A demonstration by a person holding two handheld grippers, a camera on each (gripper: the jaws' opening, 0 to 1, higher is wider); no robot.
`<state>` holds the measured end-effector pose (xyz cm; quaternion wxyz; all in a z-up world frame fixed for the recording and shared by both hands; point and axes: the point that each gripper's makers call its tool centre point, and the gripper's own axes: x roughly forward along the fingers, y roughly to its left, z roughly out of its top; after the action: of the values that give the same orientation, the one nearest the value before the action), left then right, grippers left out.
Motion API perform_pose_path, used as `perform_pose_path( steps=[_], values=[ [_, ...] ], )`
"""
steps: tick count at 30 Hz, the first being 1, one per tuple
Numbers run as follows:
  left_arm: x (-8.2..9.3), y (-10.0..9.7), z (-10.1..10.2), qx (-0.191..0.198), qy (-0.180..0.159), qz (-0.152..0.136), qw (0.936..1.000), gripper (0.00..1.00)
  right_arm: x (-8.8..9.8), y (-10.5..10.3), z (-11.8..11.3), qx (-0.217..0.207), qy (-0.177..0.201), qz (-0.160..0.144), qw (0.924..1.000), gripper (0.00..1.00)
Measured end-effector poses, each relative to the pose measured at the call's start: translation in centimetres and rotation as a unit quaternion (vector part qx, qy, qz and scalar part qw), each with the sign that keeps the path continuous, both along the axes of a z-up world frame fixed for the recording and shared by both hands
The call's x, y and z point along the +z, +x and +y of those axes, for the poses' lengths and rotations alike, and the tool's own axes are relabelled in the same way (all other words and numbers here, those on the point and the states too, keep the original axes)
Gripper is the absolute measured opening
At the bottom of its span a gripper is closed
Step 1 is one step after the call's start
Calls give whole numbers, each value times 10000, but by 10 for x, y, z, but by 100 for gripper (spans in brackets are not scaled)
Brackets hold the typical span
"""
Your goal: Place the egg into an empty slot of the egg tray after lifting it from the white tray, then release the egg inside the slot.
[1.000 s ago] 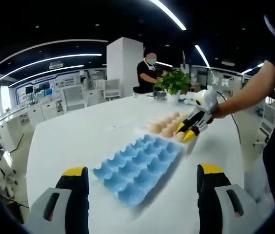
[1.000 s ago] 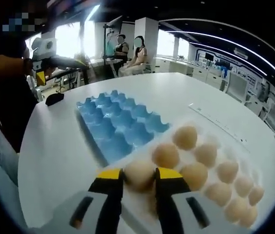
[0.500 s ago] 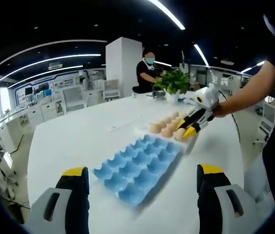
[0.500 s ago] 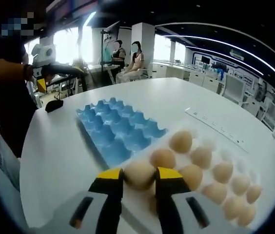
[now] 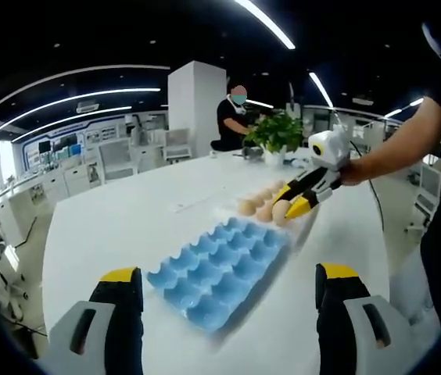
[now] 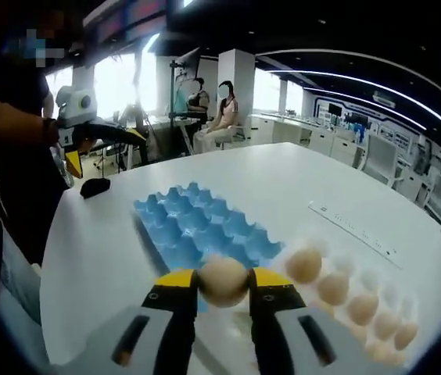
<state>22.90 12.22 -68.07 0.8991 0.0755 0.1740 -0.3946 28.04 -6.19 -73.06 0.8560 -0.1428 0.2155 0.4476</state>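
The right tool (image 6: pixel 222 283) is clamped on a smooth, pale tan egg (image 6: pixel 223 280), lifted clear of the white tray (image 6: pixel 365 285). Carrying seems under way; next, lower it into an empty cup of the blue egg tray (image 6: pixel 193 226) just beyond. The left tool (image 5: pixel 224 281) hangs wide apart, empty, over the surface (image 5: pixel 127 226).

In the right gripper view the right gripper (image 6: pixel 222 286) hides the near edge of the egg tray (image 6: pixel 205 228) and the underside of the egg (image 6: pixel 223 280); the white tray (image 6: pixel 377 273) blurs at far right, its eggs there indistinct
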Motion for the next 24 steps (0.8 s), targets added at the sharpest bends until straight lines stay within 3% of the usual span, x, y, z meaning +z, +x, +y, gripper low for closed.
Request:
perform_pose_path(
  steps=[24],
  values=[
    [2, -6, 13, 78, -7, -30, 10000, 94, 1, -11, 100, 780, 185, 64, 9968, 27]
  ],
)
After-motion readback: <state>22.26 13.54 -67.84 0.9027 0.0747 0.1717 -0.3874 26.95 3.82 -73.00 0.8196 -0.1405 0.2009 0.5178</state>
